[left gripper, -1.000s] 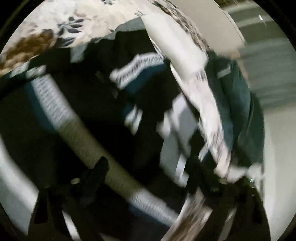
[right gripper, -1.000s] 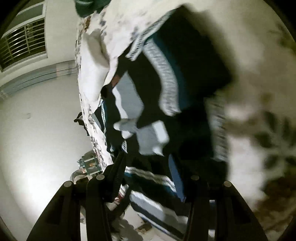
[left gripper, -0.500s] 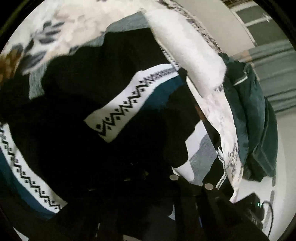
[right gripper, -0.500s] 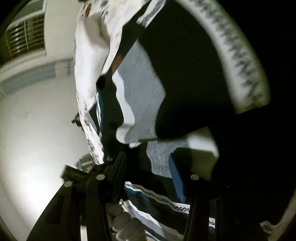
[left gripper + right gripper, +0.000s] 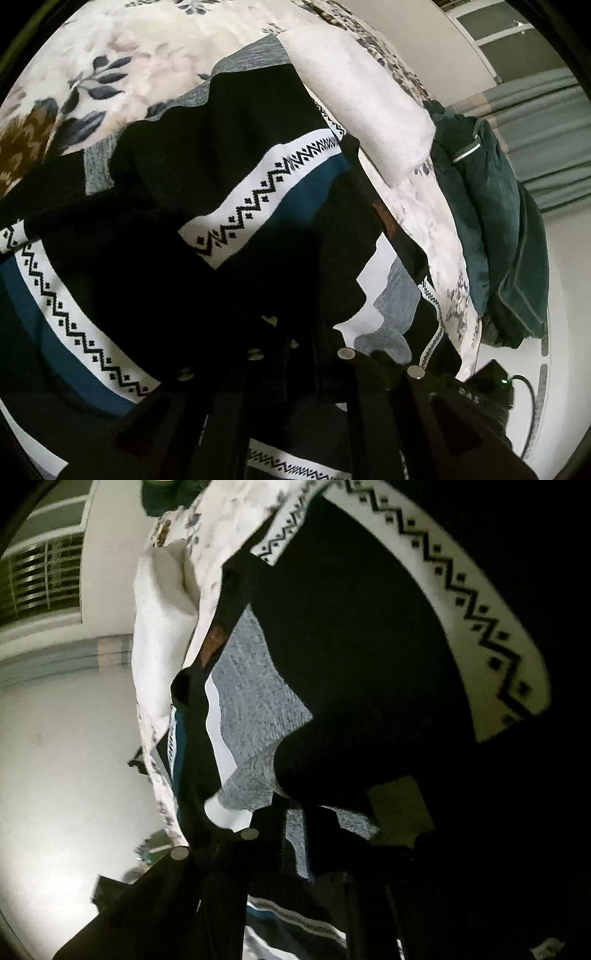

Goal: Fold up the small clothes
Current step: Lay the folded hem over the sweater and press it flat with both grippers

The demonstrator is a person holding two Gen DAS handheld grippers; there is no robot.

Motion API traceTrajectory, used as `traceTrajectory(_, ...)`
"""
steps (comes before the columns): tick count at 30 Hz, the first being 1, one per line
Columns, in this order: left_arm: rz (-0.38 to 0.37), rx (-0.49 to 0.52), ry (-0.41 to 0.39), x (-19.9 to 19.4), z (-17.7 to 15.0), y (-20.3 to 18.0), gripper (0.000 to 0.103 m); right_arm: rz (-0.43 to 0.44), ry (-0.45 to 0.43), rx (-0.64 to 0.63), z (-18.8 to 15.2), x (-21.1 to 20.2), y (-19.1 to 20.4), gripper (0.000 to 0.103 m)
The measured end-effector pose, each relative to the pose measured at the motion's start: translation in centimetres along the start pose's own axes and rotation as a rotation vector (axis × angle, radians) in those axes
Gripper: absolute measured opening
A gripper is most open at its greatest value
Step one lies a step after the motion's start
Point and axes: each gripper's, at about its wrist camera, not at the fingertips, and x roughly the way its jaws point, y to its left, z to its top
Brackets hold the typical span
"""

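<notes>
Sweater [image 5: 258,192], dark knit with white zigzag bands and teal stripe, spread on floral bed cover [image 5: 140,66], near bed edge; judged laid flat so hem and sides can be gathered for fold. Green garment [image 5: 491,229] heaped at far bed edge, white cloth [image 5: 354,96] beside it. Left tool [image 5: 295,347] clenched, dark knit pinched between fingers. Right tool [image 5: 291,834] clenched on grey-and-white sweater edge. Both grips judged taken for lifting and folding over.

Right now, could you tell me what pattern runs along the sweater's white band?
A black zigzag with small dots, clearest in the left wrist view.
</notes>
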Motion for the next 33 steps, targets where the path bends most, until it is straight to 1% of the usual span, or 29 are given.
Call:
traceTrajectory(2, 0.010, 0.014, 0.008, 0.0, -0.2, 0.2, 0.006, -0.024, 0.000, -0.031, -0.8, -0.9, 0.2, 0.007)
traceTrajectory(4, 0.028, 0.019, 0.035, 0.1, -0.5, 0.6, 0.007, -0.074, 0.026, -0.082, -1.4, -1.2, 0.3, 0.007)
traceTrajectory(6, 0.051, 0.011, 0.065, -0.1, -0.7, 1.1, 0.011, -0.108, 0.103, -0.106, -1.4, -0.5, 0.2, 0.007)
traceTrajectory(8, 0.084, 0.014, 0.098, -0.6, -0.9, 1.4, 0.011, -0.127, 0.171, -0.116, -1.1, -0.6, -0.2, 0.009)
traceTrajectory(9, 0.126, 0.027, 0.116, -1.1, -1.0, 1.3, 0.015, -0.122, 0.202, -0.123, -0.8, -1.1, -0.3, 0.009)
traceTrajectory(10, 0.188, 0.049, 0.123, -1.8, -0.9, 1.2, 0.023, -0.123, 0.212, -0.128, -0.6, -1.5, -0.3, 0.011)
traceTrajectory(11, 0.211, 0.068, 0.115, -2.4, -0.9, 1.1, 0.027, -0.135, 0.212, -0.138, -0.3, -2.5, -0.4, 0.022)
traceTrajectory(12, 0.233, 0.093, 0.092, -3.3, -0.6, 1.0, 0.040, -0.145, 0.198, -0.151, 0.3, -3.9, -0.4, 0.030)
traceTrajectory(13, 0.250, 0.116, 0.064, -4.1, -0.1, 0.9, 0.061, -0.144, 0.171, -0.160, 1.0, -5.5, -0.4, 0.046)
traceTrajectory(14, 0.267, 0.143, 0.029, -4.8, 0.6, 0.8, 0.071, -0.146, 0.154, -0.167, 1.0, -7.4, -1.4, 0.054)
traceTrajectory(15, 0.286, 0.171, -0.012, -5.4, 1.7, 0.6, 0.080, -0.158, 0.120, -0.168, 1.7, -9.0, -1.6, 0.054)
traceTrajectory(16, 0.300, 0.195, -0.044, -5.6, 2.9, 0.6, 0.080, -0.165, 0.099, -0.166, 2.4, -9.9, -1.8, 0.054)
traceTrajectory(18, 0.327, 0.219, -0.067, -5.0, 5.0, 1.0, 0.080, -0.178, 0.052, -0.144, 4.1, -11.8, -2.1, 0.054)
traceTrajectory(19, 0.345, 0.231, -0.059, -3.8, 6.6, 1.4, 0.080, -0.185, 0.032, -0.131, 4.8, -12.4, -2.3, 0.054)
traceTrajectory(21, 0.383, 0.216, -0.032, -1.9, 8.6, 2.6, 0.080, -0.211, -0.005, -0.100, 6.1, -13.4, -2.3, 0.054)
traceTrajectory(22, 0.381, 0.199, -0.022, -1.2, 9.3, 3.2, 0.079, -0.210, -0.008, -0.093, 6.6, -13.5, -1.9, 0.054)
traceTrajectory(23, 0.377, 0.174, -0.030, -1.0, 10.0, 3.9, 0.079, -0.202, -0.004, -0.093, 6.7, -13.6, -1.4, 0.054)
traceTrajectory(25, 0.333, 0.141, -0.070, -1.8, 10.3, 4.9, 0.078, -0.162, 0.035, -0.116, 7.2, -12.6, 0.9, 0.054)
traceTrajectory(26, 0.314, 0.140, -0.087, -2.2, 10.1, 5.2, 0.078, -0.147, 0.071, -0.154, 7.3, -11.4, 2.7, 0.054)
traceTrajectory(28, 0.274, 0.141, -0.130, -3.1, 9.1, 6.0, 0.078, -0.128, 0.166, -0.265, 7.2, -7.8, 7.4, 0.054)
traceTrajectory(29, 0.253, 0.136, -0.139, -3.2, 8.7, 6.4, 0.078, -0.116, 0.207, -0.325, 7.2, -5.7, 9.8, 0.054)
traceTrajectory(30, 0.233, 0.131, -0.145, -3.2, 8.2, 7.0, 0.072, -0.115, 0.245, -0.402, 7.1, -3.2, 12.8, 0.054)
traceTrajectory(31, 0.215, 0.131, -0.147, -3.1, 7.8, 7.3, 0.053, -0.123, 0.270, -0.467, 6.9, -1.2, 15.0, 0.054)
traceTrajectory(32, 0.197, 0.138, -0.144, -2.9, 7.3, 7.8, 0.040, -0.128, 0.311, -0.574, 6.5, 2.3, 18.6, 0.054)
traceTrajectory(33, 0.188, 0.144, -0.137, -2.5, 7.1, 7.9, 0.022, -0.129, 0.343, -0.633, 6.2, 4.4, 20.4, 0.054)
